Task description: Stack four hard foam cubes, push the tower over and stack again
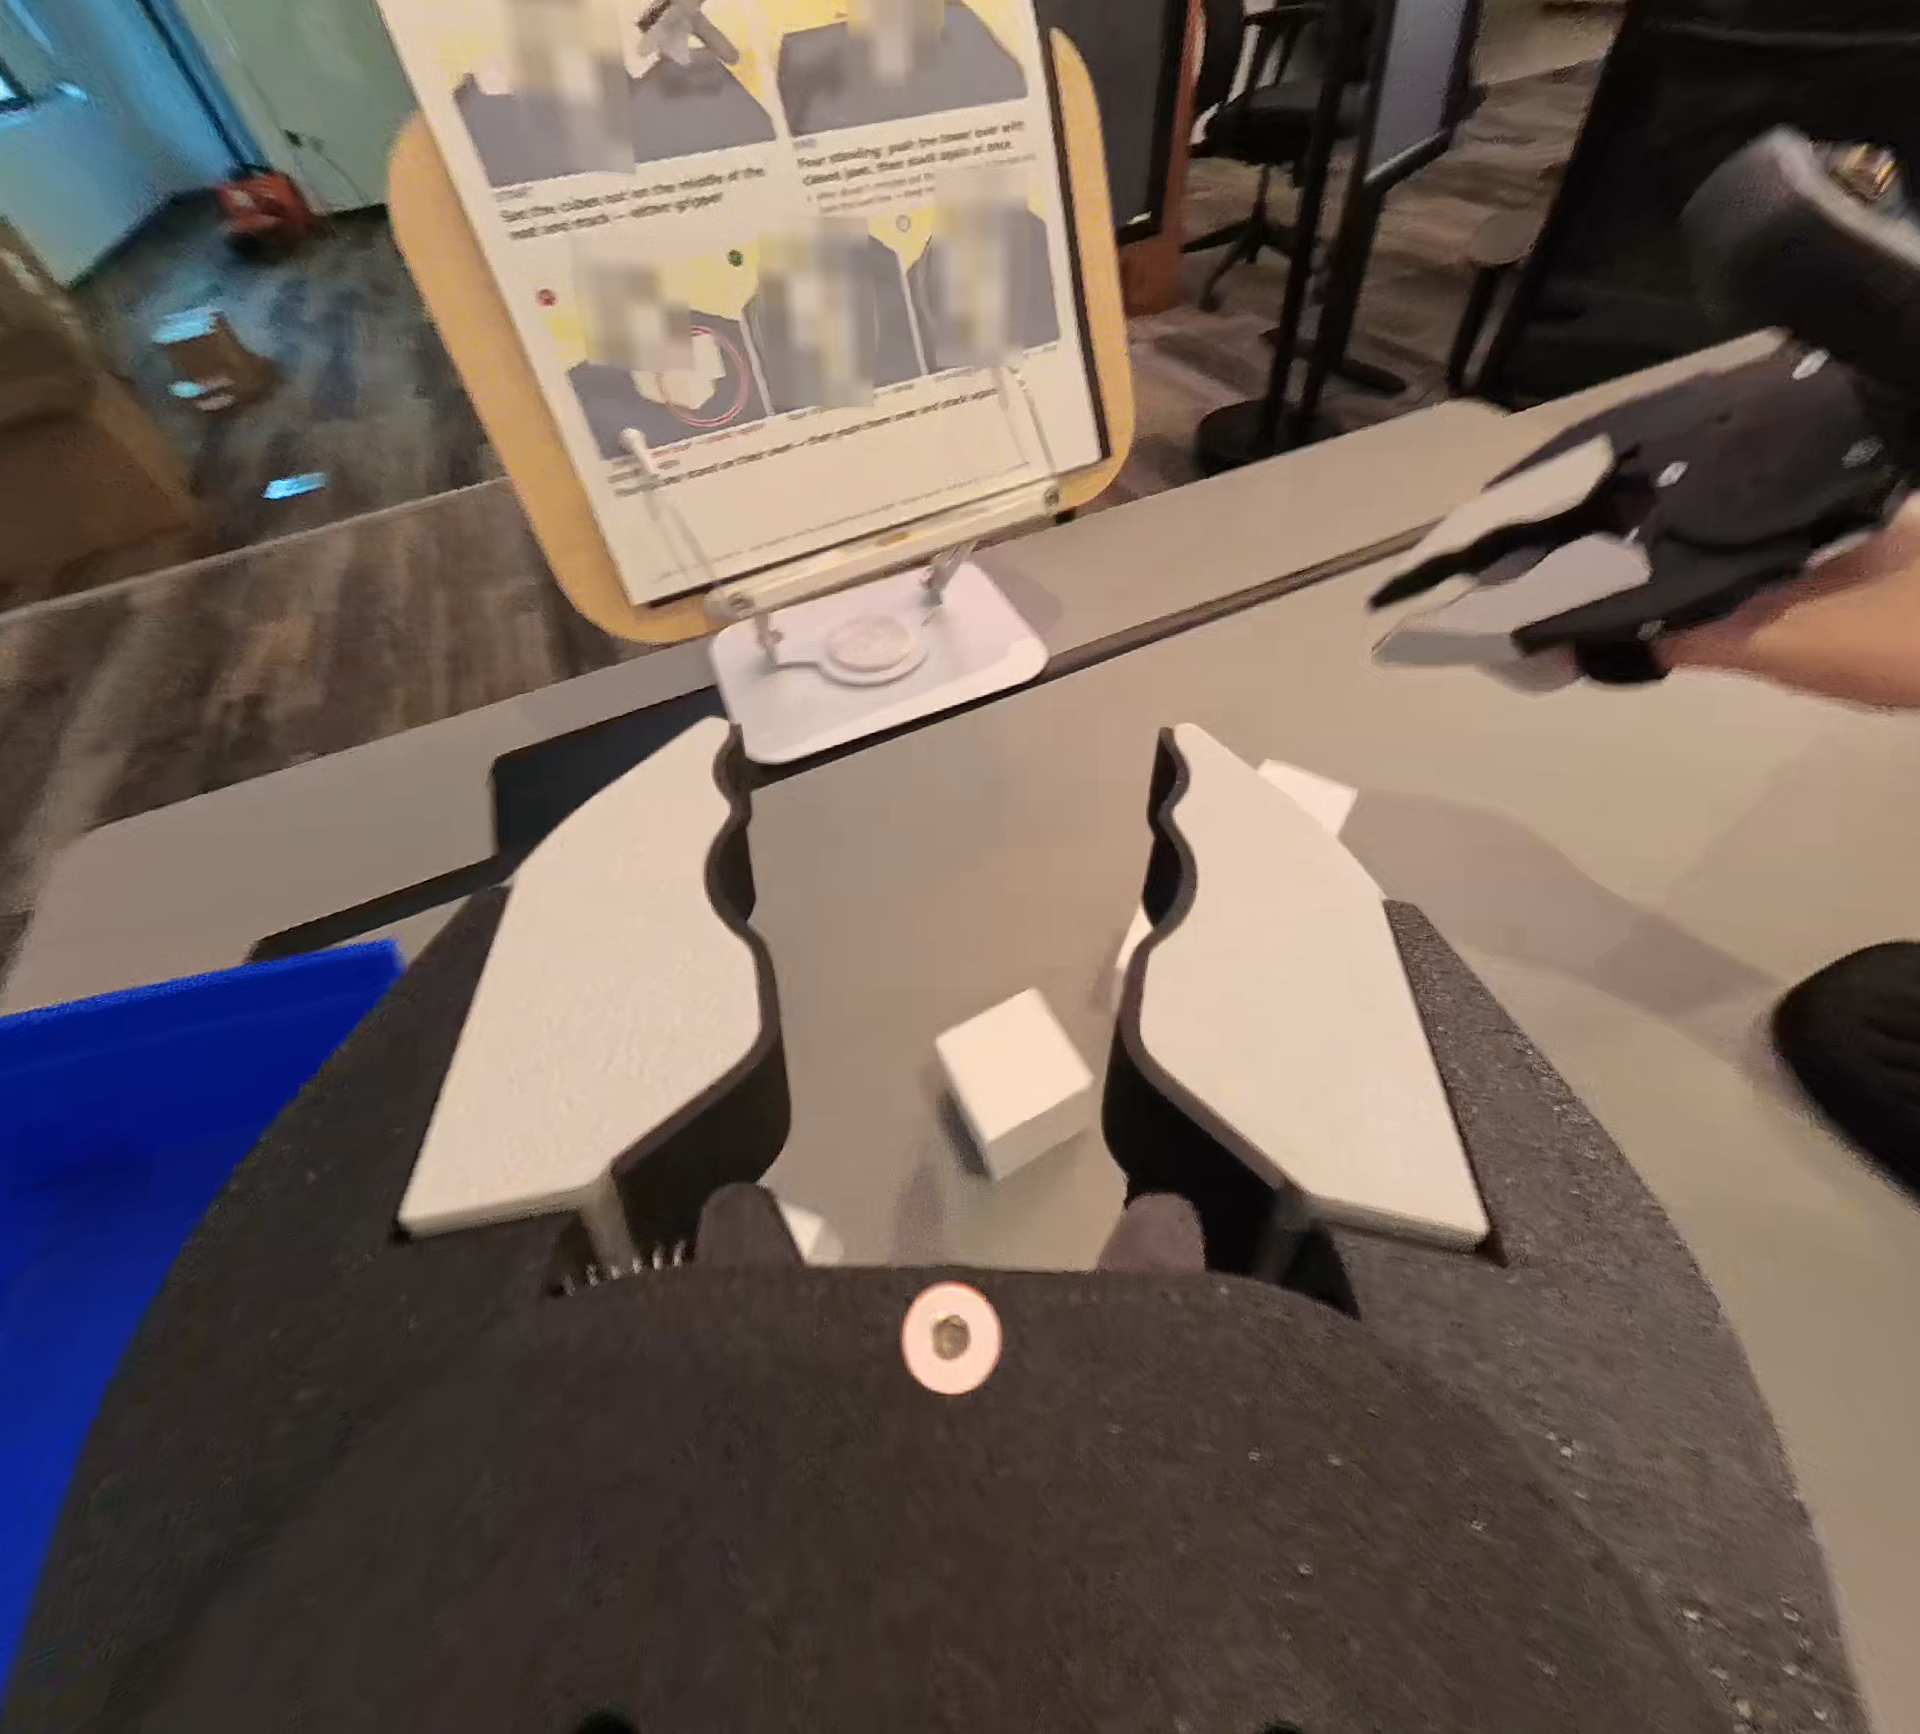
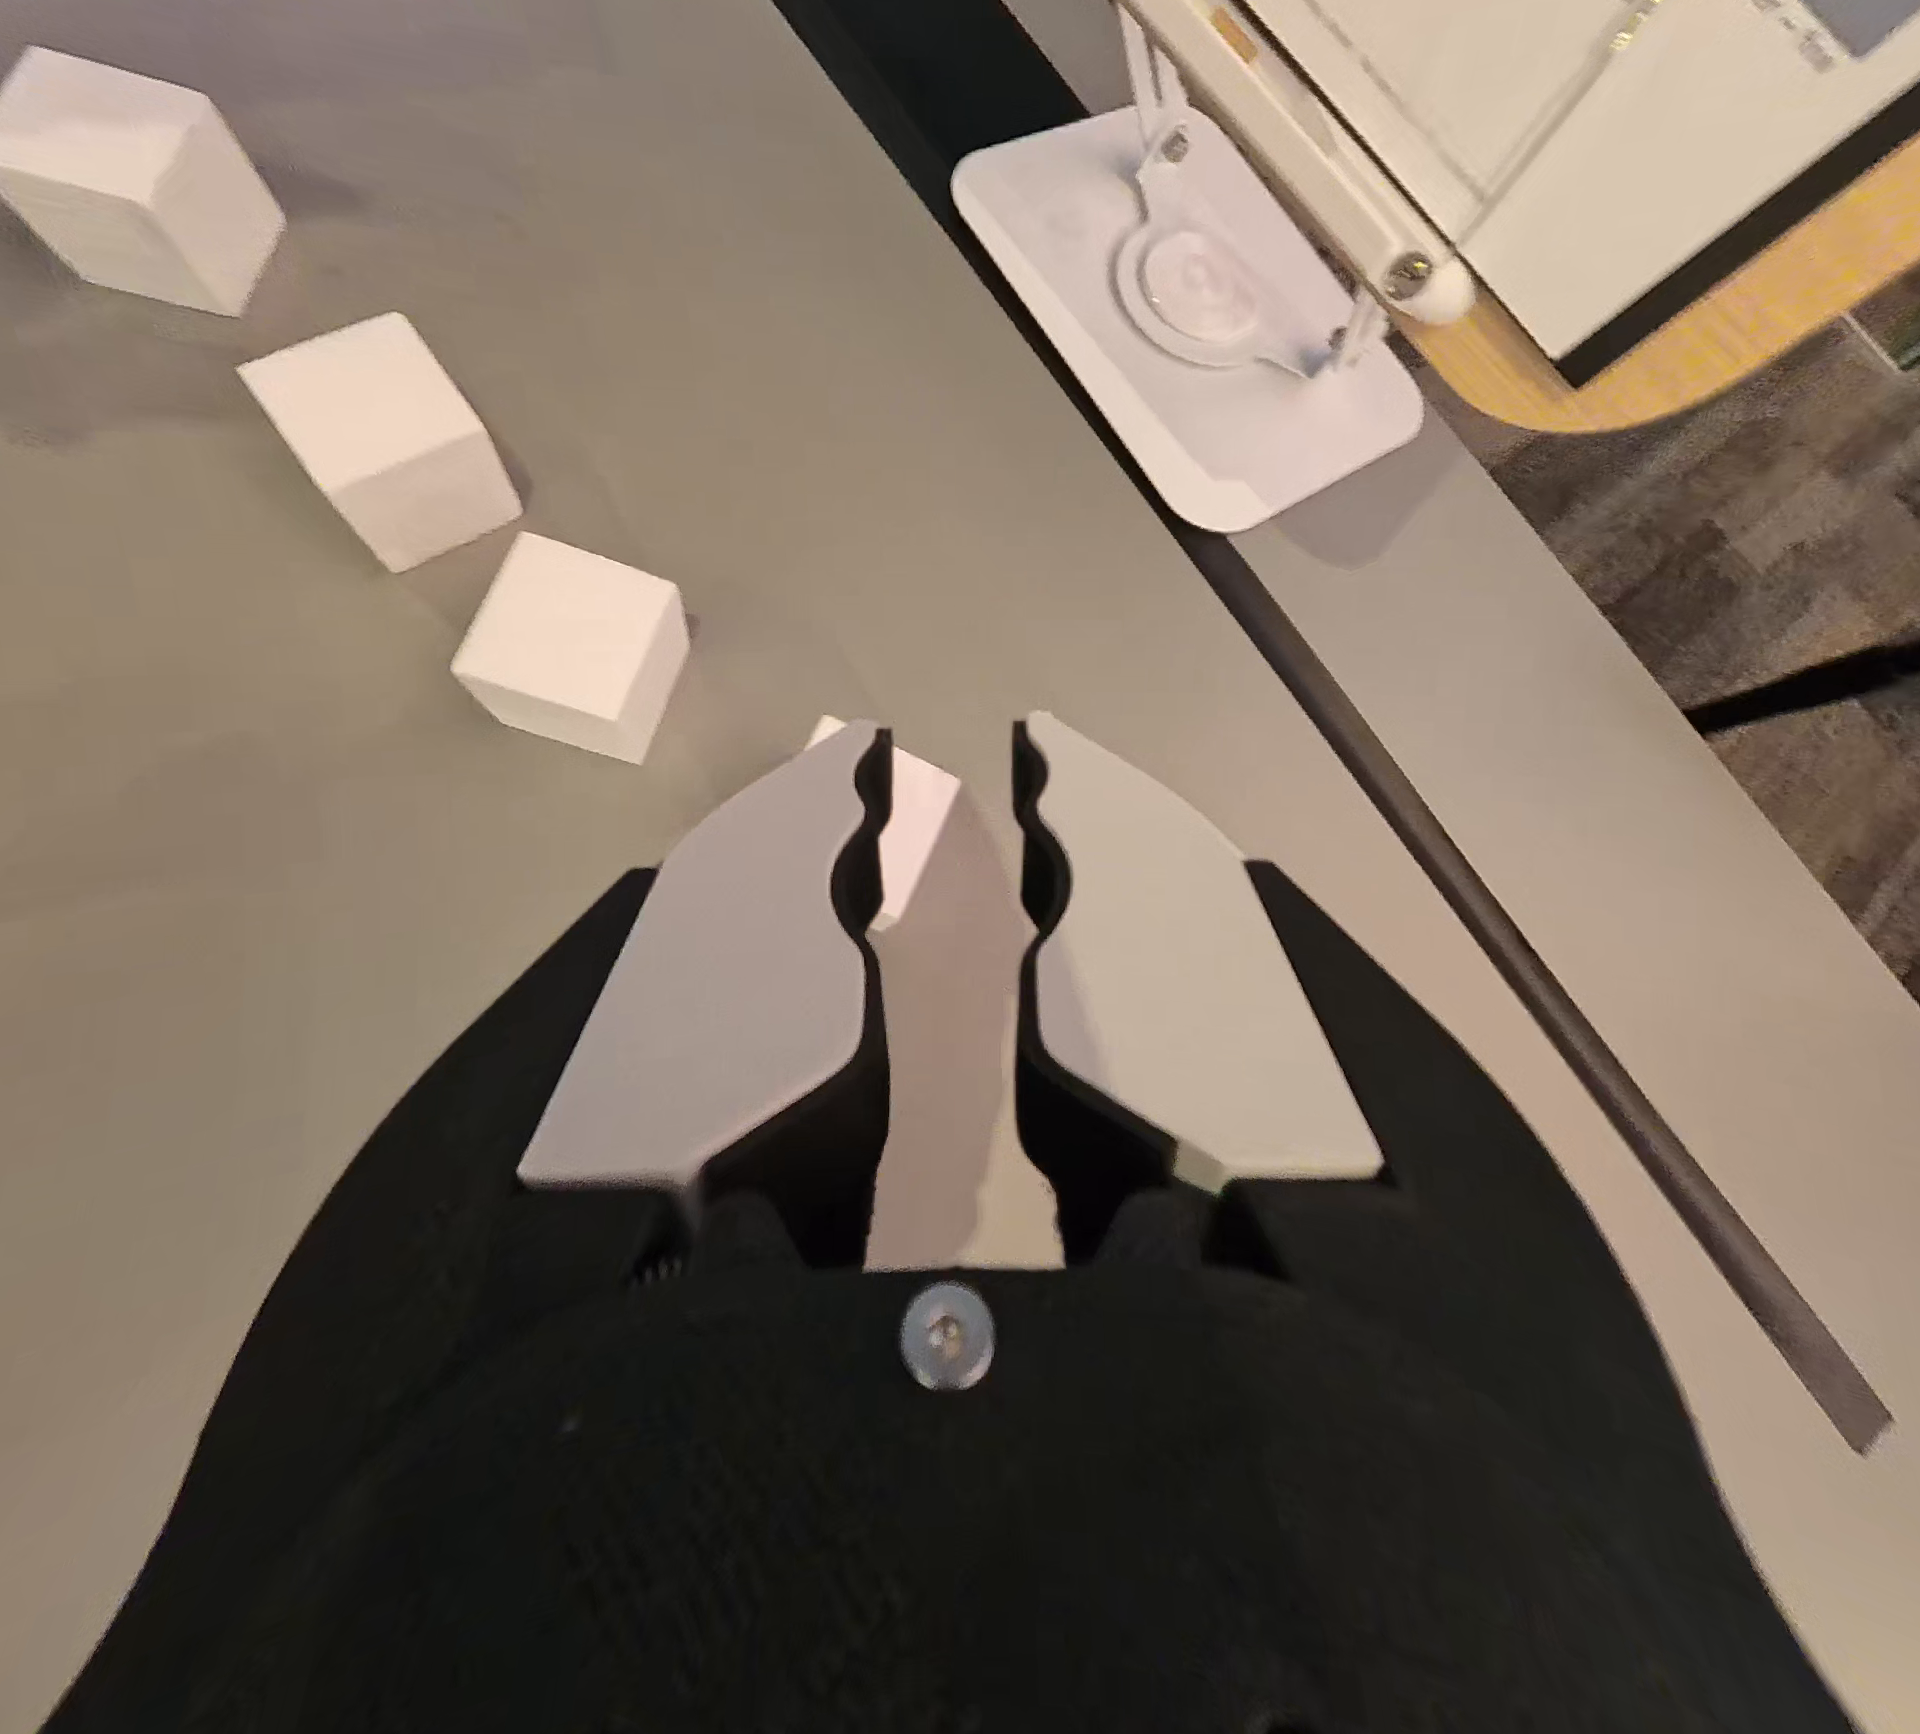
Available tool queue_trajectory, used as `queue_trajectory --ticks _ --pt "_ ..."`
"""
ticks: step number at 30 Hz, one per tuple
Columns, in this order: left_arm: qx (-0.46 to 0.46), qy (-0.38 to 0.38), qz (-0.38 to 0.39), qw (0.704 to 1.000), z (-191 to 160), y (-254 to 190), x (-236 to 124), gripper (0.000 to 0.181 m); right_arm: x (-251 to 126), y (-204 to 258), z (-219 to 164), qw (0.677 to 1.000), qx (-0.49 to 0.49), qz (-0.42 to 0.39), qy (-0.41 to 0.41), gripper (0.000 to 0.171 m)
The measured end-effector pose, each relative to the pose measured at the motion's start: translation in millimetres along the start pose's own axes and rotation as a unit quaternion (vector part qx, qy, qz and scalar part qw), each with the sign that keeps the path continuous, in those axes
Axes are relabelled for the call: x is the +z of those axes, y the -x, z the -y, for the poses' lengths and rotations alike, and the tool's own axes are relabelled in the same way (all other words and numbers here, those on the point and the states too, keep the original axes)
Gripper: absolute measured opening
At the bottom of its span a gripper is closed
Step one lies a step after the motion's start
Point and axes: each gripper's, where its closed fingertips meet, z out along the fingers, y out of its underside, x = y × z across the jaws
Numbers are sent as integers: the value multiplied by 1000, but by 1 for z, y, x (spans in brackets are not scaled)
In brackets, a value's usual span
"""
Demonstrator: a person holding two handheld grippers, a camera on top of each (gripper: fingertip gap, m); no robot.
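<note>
Four white foam cubes lie apart on the grey table point(image 2: 727, 178), none stacked. In the right wrist view three form a diagonal row: far point(image 2: 135, 178), middle point(image 2: 379, 437), near point(image 2: 571, 645). The fourth cube point(image 2: 920, 832) lies under my right gripper point(image 2: 951, 734), half hidden by its left finger. The jaws stand a narrow gap apart and hold nothing. My left gripper point(image 1: 951, 749) is wide open and empty above one cube point(image 1: 1013, 1097). Another cube point(image 1: 1309, 796) peeks from behind its right finger. The right gripper point(image 1: 1507, 583) hovers at the right in the left wrist view.
A stand with an instruction sheet point(image 1: 727, 230) sits on a white base point(image 1: 883, 656) at the table's far edge, also in the right wrist view point(image 2: 1184, 313). A blue bin point(image 1: 156, 1165) is at the left. Office chairs and floor lie beyond. My hands' fingertips stand some 25 cm from each other. The cube point(image 1: 1013, 1097) is about equally far from each gripper, around 25 cm. It is also in sight in the right wrist view point(image 2: 311, 394).
</note>
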Motion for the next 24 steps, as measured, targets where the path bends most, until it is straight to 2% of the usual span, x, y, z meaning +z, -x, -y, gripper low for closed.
queue_trajectory --ticks 2,6,12,16,18,21,24 --pt "34 27 6 999 -14 -4 -12 74 -5 -7 0 1000 5 -11 -6 23" --pt "118 76 -74 987 -57 -29 -19 54 -21 -14 12 998 18 -15 -52 24" --pt "230 158 -52 959 -127 17 -3 55 -40 -20 22 996 16 -21 -90 25" --pt "303 247 -45 919 -175 47 5 59 -41 -27 16 995 31 -23 -92 25" --pt "301 282 -56 909 -192 52 7 62 -37 -32 10 995 39 -27 -82 25" --pt "251 336 -71 905 -210 55 11 65 -31 -36 1 996 44 -23 -69 26" --pt "240 382 -62 890 -225 69 18 71 -25 -37 -5 997 52 -12 -62 26"
